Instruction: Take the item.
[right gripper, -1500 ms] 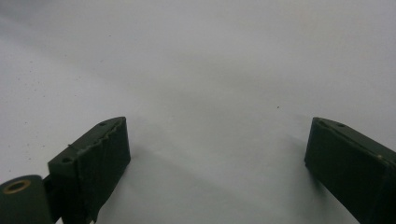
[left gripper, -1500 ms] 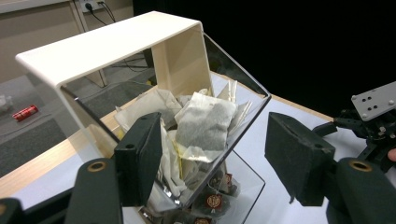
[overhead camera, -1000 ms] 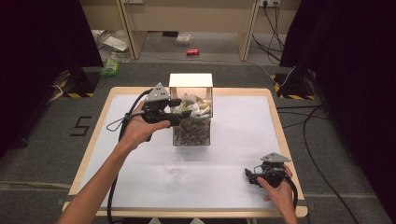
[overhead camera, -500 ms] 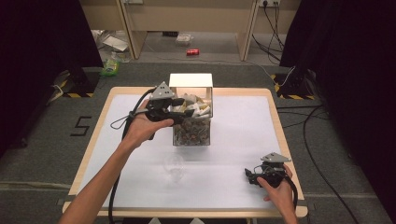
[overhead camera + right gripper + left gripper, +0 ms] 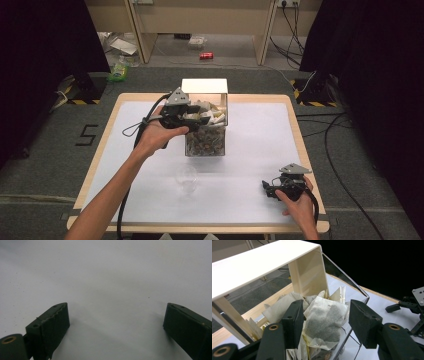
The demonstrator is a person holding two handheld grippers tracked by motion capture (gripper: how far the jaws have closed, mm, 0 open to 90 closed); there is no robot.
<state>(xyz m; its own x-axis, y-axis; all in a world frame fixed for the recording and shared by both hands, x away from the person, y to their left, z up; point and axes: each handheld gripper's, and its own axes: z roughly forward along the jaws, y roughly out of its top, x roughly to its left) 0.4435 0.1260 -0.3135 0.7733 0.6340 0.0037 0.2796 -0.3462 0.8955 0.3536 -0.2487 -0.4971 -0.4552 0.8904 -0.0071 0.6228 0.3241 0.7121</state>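
Two grippers: left gripper (image 5: 324, 322) over clear box (image 5: 220, 145) of tea bags, jaws just closing, half-open around top tea bag (image 5: 324, 320), pads not yet pressing; step: picking; next: close, lift. Right gripper (image 5: 116, 327) wide open, empty, resting on table (image 5: 260, 135)

Tea bag (image 5: 324, 320): off-white paper, dark grey speckled filling showing through.
Box (image 5: 205, 145): clear walls, cream-white lid (image 5: 204, 86).
Left gripper (image 5: 324, 317): black jaws, brass-coloured pins, grey top plate.
Right gripper (image 5: 116, 325): black.
Counter (image 5: 260, 150): white sheet, pale wood edge.
Glass (image 5: 187, 179): clear.
Floor (image 5: 45, 150): grey, white "5" at 9 o'clock.
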